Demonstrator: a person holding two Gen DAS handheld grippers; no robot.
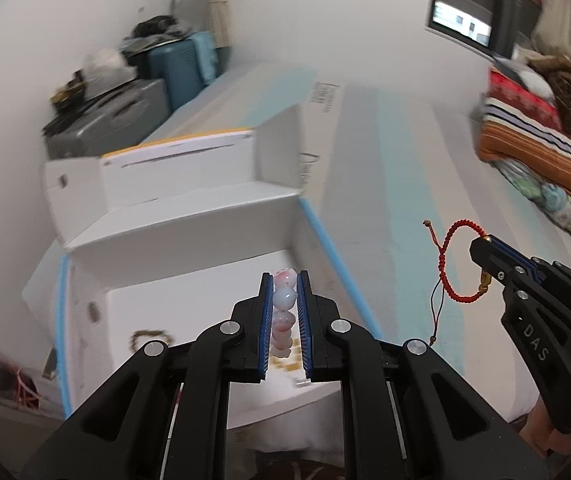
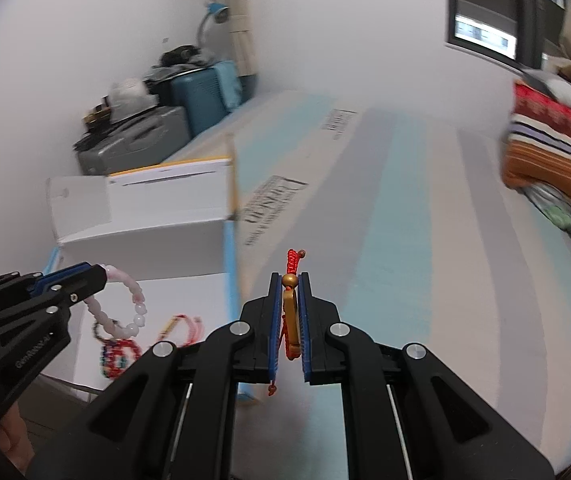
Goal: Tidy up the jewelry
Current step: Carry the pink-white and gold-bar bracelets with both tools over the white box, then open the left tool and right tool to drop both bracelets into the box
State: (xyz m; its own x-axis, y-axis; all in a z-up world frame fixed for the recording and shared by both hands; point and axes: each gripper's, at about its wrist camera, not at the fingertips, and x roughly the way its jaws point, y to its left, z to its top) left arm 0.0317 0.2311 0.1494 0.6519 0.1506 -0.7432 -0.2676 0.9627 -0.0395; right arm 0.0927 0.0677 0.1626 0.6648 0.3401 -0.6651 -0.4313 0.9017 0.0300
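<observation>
Left wrist view shows the left gripper [image 1: 285, 280] clamped on a pink bead bracelet [image 1: 284, 312] above the white box [image 1: 189, 304], while the right gripper [image 2: 290, 280] pinches a red cord bracelet [image 2: 291, 320] over the striped mattress [image 2: 465, 260].

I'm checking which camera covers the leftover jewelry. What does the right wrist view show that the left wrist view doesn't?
Only the right wrist view: colourful bracelets lying on the white box. Only the left wrist view: a dark bead bracelet in that box. Both: left gripper shut on the pink bead bracelet, right gripper shut on the red cord bracelet.
</observation>
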